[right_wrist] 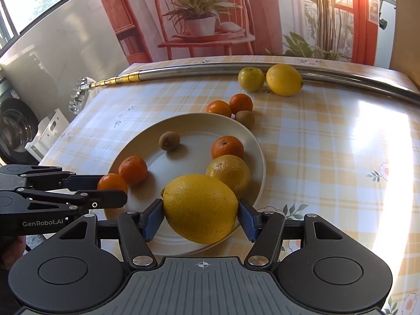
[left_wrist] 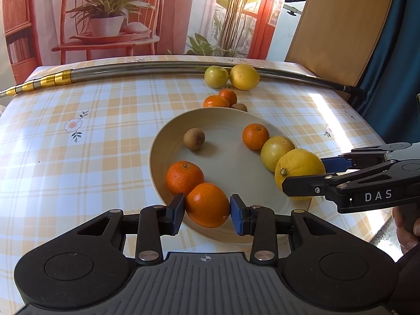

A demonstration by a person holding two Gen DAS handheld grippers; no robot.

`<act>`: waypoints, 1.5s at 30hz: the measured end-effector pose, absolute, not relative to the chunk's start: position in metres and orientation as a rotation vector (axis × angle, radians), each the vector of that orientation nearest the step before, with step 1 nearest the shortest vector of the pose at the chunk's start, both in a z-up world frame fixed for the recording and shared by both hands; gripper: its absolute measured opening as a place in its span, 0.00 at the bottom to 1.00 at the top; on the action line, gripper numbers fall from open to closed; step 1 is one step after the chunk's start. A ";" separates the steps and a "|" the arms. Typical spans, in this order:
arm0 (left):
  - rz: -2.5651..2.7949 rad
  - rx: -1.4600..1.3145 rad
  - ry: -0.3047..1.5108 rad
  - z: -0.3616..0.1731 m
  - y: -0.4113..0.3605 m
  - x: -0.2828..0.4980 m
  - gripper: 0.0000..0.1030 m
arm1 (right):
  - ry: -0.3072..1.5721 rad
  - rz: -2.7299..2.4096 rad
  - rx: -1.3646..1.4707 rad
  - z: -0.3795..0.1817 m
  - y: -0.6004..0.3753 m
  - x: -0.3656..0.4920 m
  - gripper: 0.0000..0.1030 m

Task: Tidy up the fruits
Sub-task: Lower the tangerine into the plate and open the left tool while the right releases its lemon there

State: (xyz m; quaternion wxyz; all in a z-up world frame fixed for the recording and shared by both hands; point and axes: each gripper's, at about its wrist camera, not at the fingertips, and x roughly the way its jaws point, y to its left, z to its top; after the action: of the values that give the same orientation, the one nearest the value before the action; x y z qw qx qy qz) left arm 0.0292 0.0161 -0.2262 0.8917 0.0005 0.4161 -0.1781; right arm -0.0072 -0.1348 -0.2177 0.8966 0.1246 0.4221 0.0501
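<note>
- The left hand-held gripper (left_wrist: 206,210) is closed around a mandarin (left_wrist: 207,204) at the near rim of the beige plate (left_wrist: 223,168).
- The right hand-held gripper (right_wrist: 200,216) clamps a large lemon (right_wrist: 200,207) over the same plate's edge.
- More citrus lies on the checked tabletop (left_wrist: 105,120) beyond.

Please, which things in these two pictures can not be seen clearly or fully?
- Left view: the right gripper hides part of the big lemon.
- Left view: the plate rim hides the lower part of the brown fruit behind it.
- Right view: the left gripper covers the lower half of the near orange.
- Right view: the pole runs out at the right edge.
</note>
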 end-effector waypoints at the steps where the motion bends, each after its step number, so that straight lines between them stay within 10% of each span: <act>1: -0.367 0.003 0.864 -0.227 0.016 0.029 0.38 | 0.871 0.104 0.256 -0.218 -0.135 -0.007 0.55; 45: -0.328 0.011 0.829 -0.230 0.012 0.028 0.38 | 0.846 0.096 0.202 -0.225 -0.126 -0.010 0.57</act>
State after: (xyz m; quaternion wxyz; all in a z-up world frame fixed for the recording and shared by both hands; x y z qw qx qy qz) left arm 0.0277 0.0122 -0.2301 0.9022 0.0055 0.4010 -0.1587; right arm -0.0100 -0.1260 -0.2245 0.9058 0.0976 0.4098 0.0464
